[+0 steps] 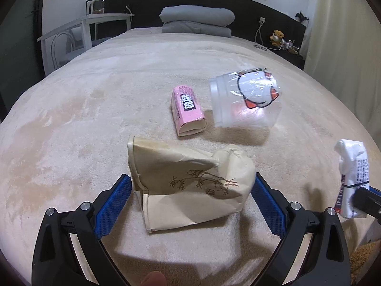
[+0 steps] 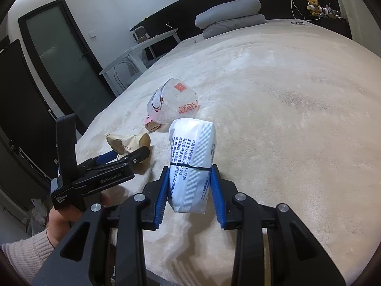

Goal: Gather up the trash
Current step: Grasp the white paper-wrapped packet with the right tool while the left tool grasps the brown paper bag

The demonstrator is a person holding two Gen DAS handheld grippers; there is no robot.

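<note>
A crumpled tan paper bag (image 1: 190, 186) with a bamboo drawing lies on the beige bed cover (image 1: 71, 124). My left gripper (image 1: 192, 178) stands wide open around it, one blue pad on each side, not pressing on it. Beyond it lie a pink pack (image 1: 187, 109) and a clear plastic cup (image 1: 245, 100) with a cartoon print. My right gripper (image 2: 190, 168) is shut on a white pack (image 2: 190, 157) with blue print and holds it above the bed. The same white pack (image 1: 352, 176) shows at the right edge of the left wrist view. The left gripper (image 2: 129, 153) and the tan bag (image 2: 123, 141) show at the left of the right wrist view.
A folded grey quilt (image 1: 197, 20) lies at the head of the bed against a dark headboard (image 1: 142, 2). A white table (image 1: 83, 28) stands left of the bed, and a teddy bear (image 1: 276, 37) sits on the right nightstand. A dark door (image 2: 59, 59) is beyond. A hand (image 2: 59, 219) holds the left gripper.
</note>
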